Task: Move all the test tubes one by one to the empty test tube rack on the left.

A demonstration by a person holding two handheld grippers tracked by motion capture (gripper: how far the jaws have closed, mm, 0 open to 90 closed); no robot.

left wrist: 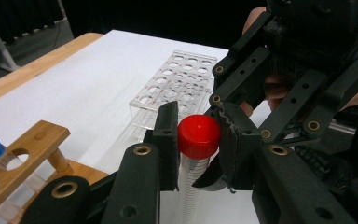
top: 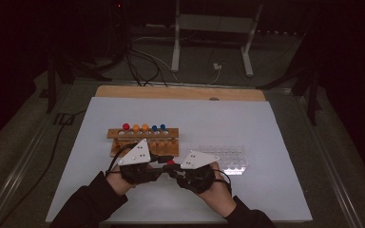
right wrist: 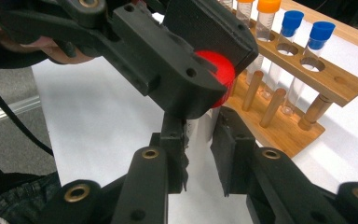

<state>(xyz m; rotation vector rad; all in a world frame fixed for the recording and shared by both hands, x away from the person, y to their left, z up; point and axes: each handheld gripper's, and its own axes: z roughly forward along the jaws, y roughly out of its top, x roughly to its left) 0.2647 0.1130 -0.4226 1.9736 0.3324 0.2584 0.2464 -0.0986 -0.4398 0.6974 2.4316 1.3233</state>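
Observation:
A clear tube with a red cap [left wrist: 198,135] stands upright between both grippers, near the front of the white mat. My left gripper [left wrist: 198,142] is shut on the red cap, one pad on each side of it. My right gripper [right wrist: 199,154] is shut on the clear tube body [right wrist: 201,126] below the cap. In the high view the two grippers, left gripper [top: 165,160] and right gripper [top: 174,169], meet tip to tip at the red cap [top: 170,162], just in front of the wooden rack [top: 142,140].
The wooden rack [right wrist: 317,79] holds several capped tubes, among them blue-capped tubes [right wrist: 291,21] and an orange-capped tube [right wrist: 268,5]. A clear plastic rack [top: 225,156] with empty holes lies to the right of the grippers. The white mat [top: 242,118] covers the table.

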